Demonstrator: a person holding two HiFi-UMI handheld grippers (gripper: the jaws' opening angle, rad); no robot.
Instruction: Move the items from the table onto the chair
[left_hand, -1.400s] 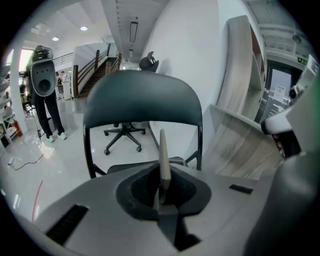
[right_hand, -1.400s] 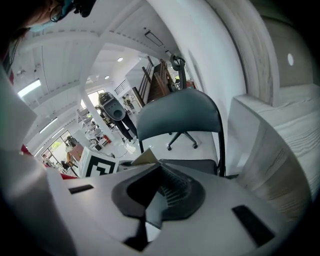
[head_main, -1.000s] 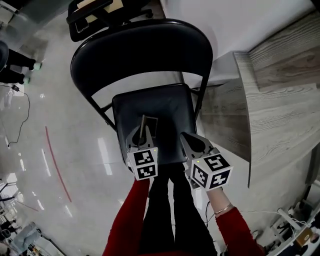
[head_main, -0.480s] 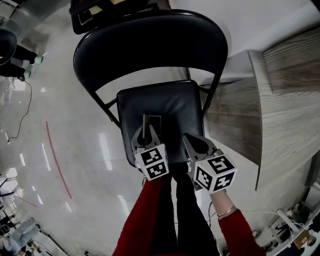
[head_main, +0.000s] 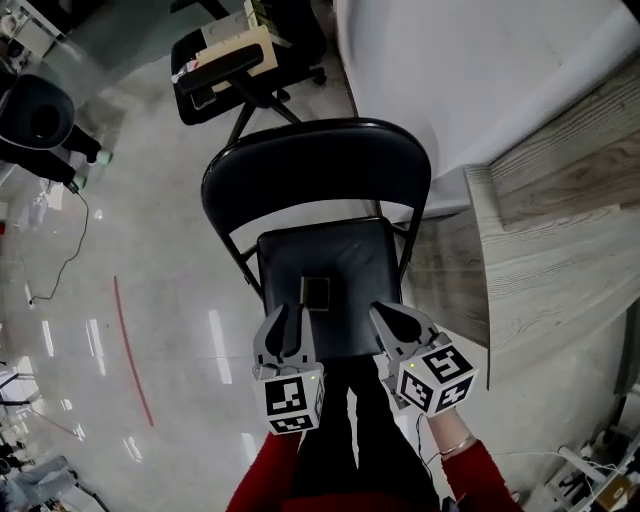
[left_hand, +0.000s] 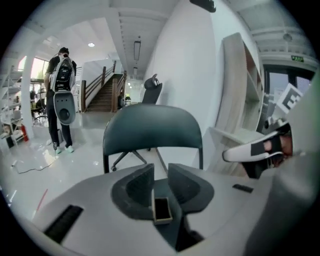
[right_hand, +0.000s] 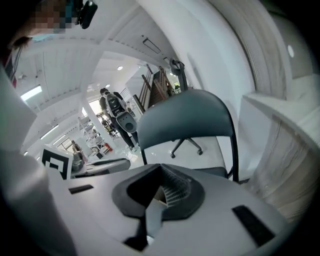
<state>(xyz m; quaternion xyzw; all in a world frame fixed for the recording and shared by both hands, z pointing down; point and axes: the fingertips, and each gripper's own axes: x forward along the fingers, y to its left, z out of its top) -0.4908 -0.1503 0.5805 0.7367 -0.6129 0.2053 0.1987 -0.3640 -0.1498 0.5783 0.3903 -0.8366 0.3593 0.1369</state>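
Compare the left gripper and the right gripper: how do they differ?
The left gripper's jaws are opening, gripping nothing; the right gripper's jaws are together. The left gripper points at the small box on the chair seat; the right gripper points at bare seat. Both hover at the seat's front edge.

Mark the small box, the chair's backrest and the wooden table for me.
small box (head_main: 315, 293): head view, the dark middle of its top.
chair backrest (head_main: 315, 165): head view, the centre of the padded panel.
wooden table (head_main: 540, 270): head view, a bare part of the grey wood-grain top.

Dark chair (right_hand: 185, 115) beyond hand-held gripper (right_hand: 161, 168)
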